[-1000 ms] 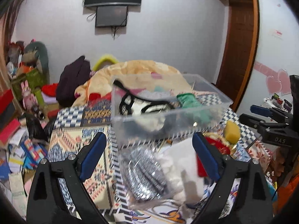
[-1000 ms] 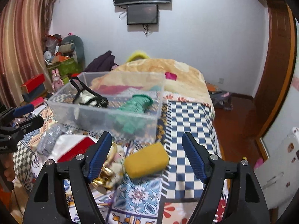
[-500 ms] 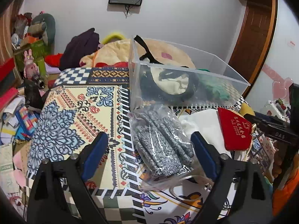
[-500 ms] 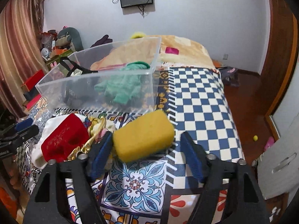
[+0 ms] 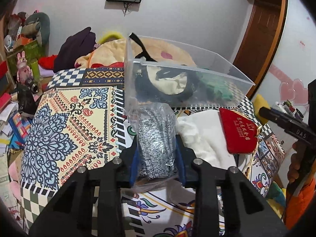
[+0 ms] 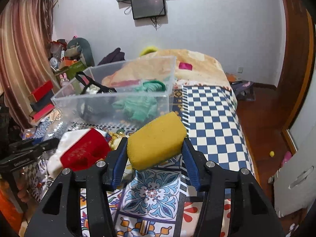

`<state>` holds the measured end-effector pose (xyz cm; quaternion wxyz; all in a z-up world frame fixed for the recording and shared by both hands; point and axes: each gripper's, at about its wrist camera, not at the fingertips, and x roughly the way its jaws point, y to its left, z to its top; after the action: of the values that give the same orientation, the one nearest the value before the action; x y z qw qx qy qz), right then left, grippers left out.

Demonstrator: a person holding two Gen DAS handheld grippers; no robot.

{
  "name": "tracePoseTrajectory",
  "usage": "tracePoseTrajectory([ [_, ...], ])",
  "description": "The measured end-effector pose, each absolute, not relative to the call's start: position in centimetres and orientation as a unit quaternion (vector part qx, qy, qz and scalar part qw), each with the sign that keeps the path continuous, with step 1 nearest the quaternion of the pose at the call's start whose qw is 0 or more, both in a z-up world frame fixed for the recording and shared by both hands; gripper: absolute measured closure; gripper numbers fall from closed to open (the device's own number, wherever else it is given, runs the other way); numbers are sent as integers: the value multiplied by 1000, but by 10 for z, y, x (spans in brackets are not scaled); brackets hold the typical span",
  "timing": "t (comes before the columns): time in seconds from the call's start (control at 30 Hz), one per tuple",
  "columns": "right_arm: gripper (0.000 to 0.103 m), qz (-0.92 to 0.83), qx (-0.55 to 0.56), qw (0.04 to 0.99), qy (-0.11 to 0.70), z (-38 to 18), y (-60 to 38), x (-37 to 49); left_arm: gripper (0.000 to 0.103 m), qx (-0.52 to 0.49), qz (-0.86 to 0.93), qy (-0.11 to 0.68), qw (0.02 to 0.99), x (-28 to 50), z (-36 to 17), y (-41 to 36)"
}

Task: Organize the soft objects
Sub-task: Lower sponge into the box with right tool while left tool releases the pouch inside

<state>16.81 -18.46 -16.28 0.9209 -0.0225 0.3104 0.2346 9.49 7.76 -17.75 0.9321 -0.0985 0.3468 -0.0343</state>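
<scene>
My left gripper [image 5: 157,156] is shut on a clear plastic bag of grey knit fabric [image 5: 156,138], which lies on the patterned bedspread in front of the clear plastic bin [image 5: 197,75]. My right gripper [image 6: 154,154] is shut on a yellow sponge [image 6: 156,140], its blue pads pressing both sides. The bin [image 6: 110,102] holds a black-and-cream bag [image 5: 167,83] and a green knit item [image 6: 142,102]. A red pouch [image 5: 239,132] lies on a white plush cloth [image 5: 201,132] between the two grippers; the pouch also shows in the right wrist view [image 6: 85,152].
The patterned bedspread [image 5: 65,122] stretches left of the bag. A blue-and-white checked area [image 6: 209,116] lies right of the sponge, then the bed edge and wooden floor. A beige blanket [image 6: 197,63] and cluttered shelves [image 5: 21,49] lie behind. The right gripper's body [image 5: 288,126] shows at right.
Both grippers moved down and forward and closed: the left on the bag of grey fabric, the right on the yellow sponge. Both were open a second ago.
</scene>
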Motion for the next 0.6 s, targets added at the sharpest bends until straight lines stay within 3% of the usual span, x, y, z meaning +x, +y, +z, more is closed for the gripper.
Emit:
tracePoseTrajectory([
  [0.6, 53, 261, -39, 937, 229, -103, -161, 159, 72, -78, -50, 262, 961, 92, -94, 70],
])
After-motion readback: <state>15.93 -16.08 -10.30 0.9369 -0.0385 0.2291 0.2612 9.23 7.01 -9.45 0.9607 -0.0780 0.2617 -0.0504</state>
